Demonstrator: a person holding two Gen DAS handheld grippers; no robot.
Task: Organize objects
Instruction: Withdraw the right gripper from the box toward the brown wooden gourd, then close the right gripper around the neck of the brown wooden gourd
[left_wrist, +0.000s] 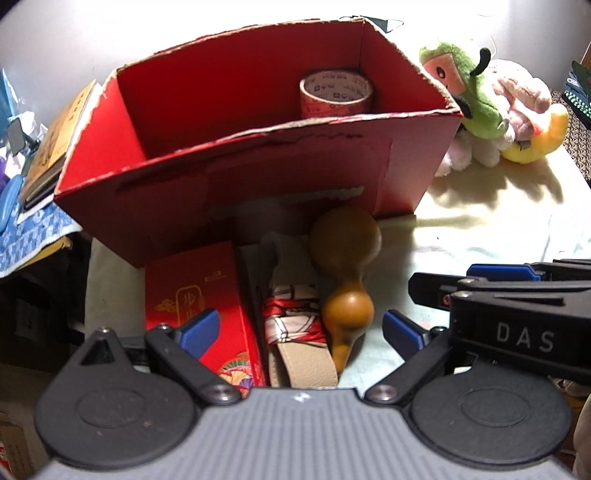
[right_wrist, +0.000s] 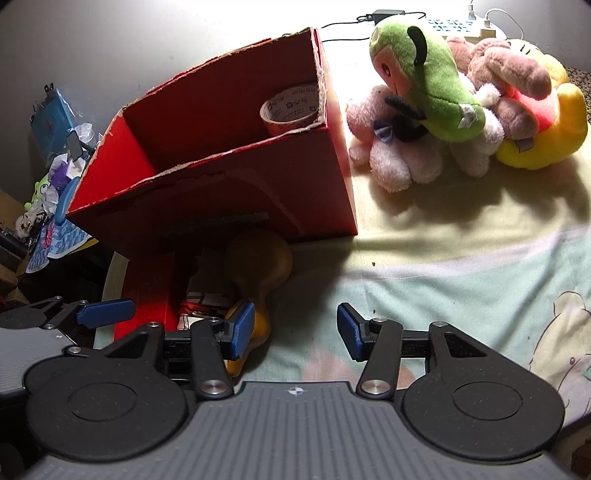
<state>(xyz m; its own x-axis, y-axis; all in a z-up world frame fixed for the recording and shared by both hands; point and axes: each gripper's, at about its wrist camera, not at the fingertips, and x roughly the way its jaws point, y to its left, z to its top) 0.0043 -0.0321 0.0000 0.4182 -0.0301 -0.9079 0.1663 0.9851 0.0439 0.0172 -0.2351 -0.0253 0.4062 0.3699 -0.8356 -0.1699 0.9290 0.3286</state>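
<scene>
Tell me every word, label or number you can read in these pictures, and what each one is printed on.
"DAS": on the black body of the right gripper, seen from the left wrist view.
Small red flat box: gold seal-like characters, too stylised to read.
Tape roll inside the big red box: small repeated print and square codes, too small to read.
Yellowish book left of the box: dark marks, blurred.
Nothing else is legible.

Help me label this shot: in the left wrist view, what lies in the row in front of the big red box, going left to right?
Small red box → strap wrapped in red-and-white cloth → brown gourd.
</scene>
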